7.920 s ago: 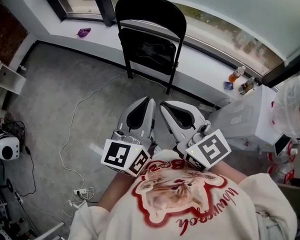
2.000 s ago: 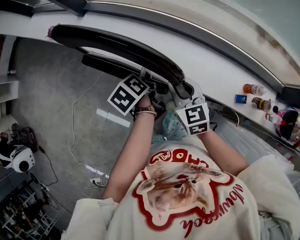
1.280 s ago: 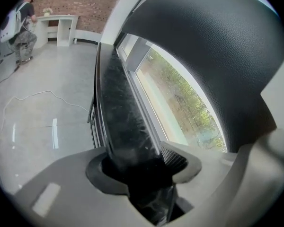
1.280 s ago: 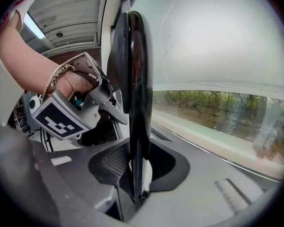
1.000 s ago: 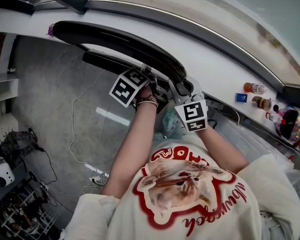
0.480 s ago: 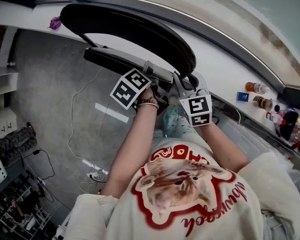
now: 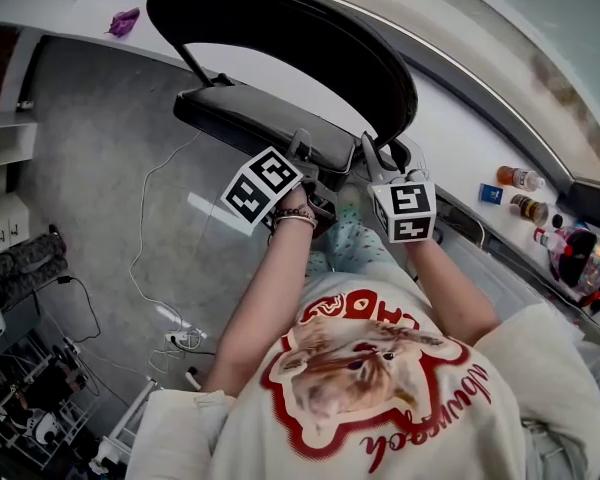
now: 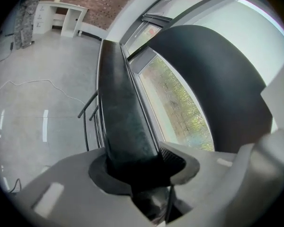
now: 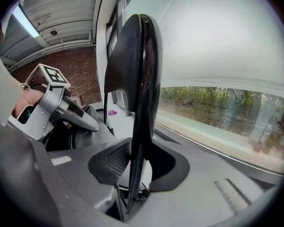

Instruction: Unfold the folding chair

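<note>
Gripping the near edge of the seat, the left gripper holds the chair; the right gripper clamps the backrest.

A purple scrap lies at the far left of the white window ledge. Farther right on it, two bottles stand beside a small blue box. A white cable trails across the grey floor to a power strip.

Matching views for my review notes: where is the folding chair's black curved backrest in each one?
Head view: black curved backrest, top centre.
Left gripper view: backrest fills the right half.
Right gripper view: backrest edge-on, centre, between the jaws.
Shared landmark: window behind it.
</note>
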